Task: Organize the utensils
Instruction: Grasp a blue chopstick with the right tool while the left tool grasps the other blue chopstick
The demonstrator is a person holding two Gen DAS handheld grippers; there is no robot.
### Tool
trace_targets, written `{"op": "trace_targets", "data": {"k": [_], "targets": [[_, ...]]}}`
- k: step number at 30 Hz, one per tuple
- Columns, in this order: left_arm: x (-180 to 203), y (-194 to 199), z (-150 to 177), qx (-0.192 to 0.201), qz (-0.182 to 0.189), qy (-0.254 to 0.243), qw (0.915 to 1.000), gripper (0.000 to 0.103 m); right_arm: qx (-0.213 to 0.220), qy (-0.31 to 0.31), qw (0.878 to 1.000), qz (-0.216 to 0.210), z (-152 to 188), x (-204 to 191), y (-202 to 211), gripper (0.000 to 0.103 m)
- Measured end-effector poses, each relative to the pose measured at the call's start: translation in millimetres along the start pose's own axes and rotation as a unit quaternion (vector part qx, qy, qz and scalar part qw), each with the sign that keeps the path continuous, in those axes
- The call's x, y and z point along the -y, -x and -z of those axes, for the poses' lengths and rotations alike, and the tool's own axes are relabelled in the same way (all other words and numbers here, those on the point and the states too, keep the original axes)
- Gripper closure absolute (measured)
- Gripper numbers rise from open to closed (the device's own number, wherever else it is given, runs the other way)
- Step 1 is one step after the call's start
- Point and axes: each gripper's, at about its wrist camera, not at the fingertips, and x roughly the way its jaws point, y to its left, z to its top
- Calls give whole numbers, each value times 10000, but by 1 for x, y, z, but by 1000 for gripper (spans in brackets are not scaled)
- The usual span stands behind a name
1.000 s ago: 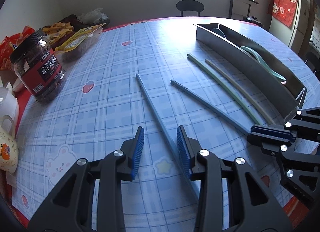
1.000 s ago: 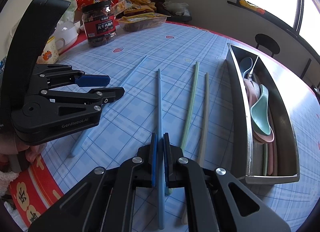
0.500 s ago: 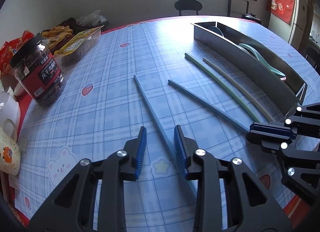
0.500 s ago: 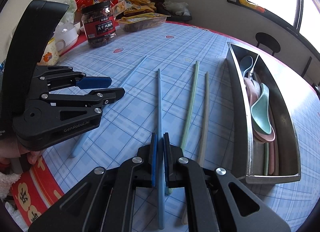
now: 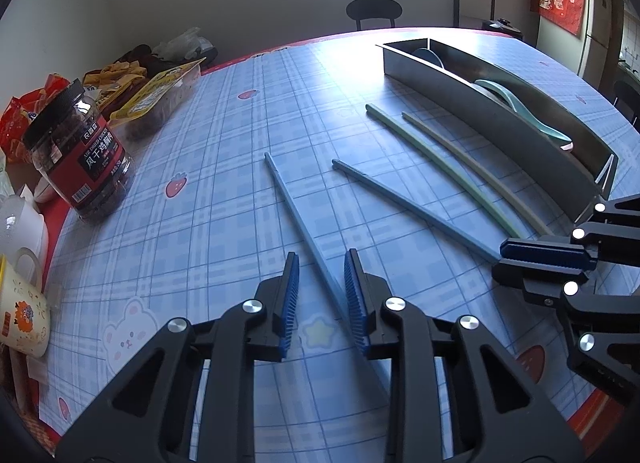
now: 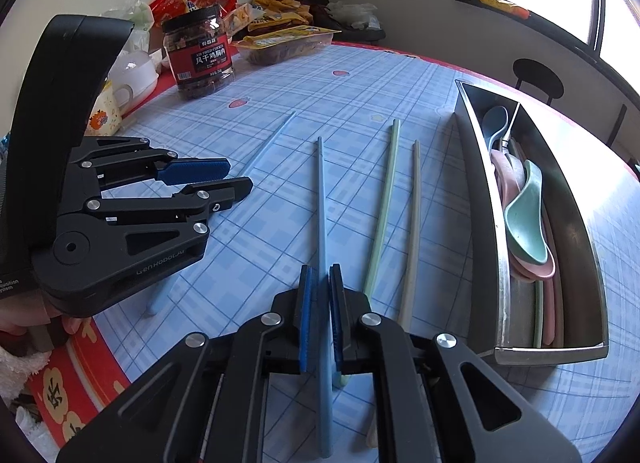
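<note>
Several chopsticks lie on the blue checked tablecloth. My left gripper (image 5: pixel 320 291) is open, its jaws either side of a light blue chopstick (image 5: pixel 298 219) that lies on the table. My right gripper (image 6: pixel 320 295) is shut on a second blue chopstick (image 6: pixel 321 199), also seen in the left wrist view (image 5: pixel 412 209). A green chopstick (image 6: pixel 384 203) and a beige chopstick (image 6: pixel 413 215) lie to its right. A long steel tray (image 6: pixel 480 199) on the right holds pink, green and blue spoons (image 6: pixel 524 215).
A jar of dried chicken (image 5: pixel 78 155), snack packets (image 5: pixel 156 95) and mugs (image 5: pixel 20 311) crowd the table's left side. The table's red front edge (image 6: pixel 80 363) is close. A dark stool (image 5: pixel 372 13) stands beyond the table.
My left gripper's jaws have narrowed a little around the light blue chopstick. The right gripper keeps its hold and has barely moved.
</note>
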Motion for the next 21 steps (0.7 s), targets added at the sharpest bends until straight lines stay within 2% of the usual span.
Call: {"op": "trace_targets", "data": {"k": [6, 14, 16, 21], "targets": [[-4, 0, 0, -16, 57, 86, 9999, 73, 0, -63, 10000, -76, 0, 1, 0, 92], [1, 0, 0, 3, 74, -44, 10000, 82, 4, 59, 10000, 66, 0, -2, 0, 92], [2, 0, 0, 6, 89, -61, 9999, 88, 5, 103, 9999, 121, 1, -4, 1, 93], [-4, 0, 0, 4, 88, 99, 9999, 90, 7, 176, 9997, 157, 1, -8, 1, 96]]}}
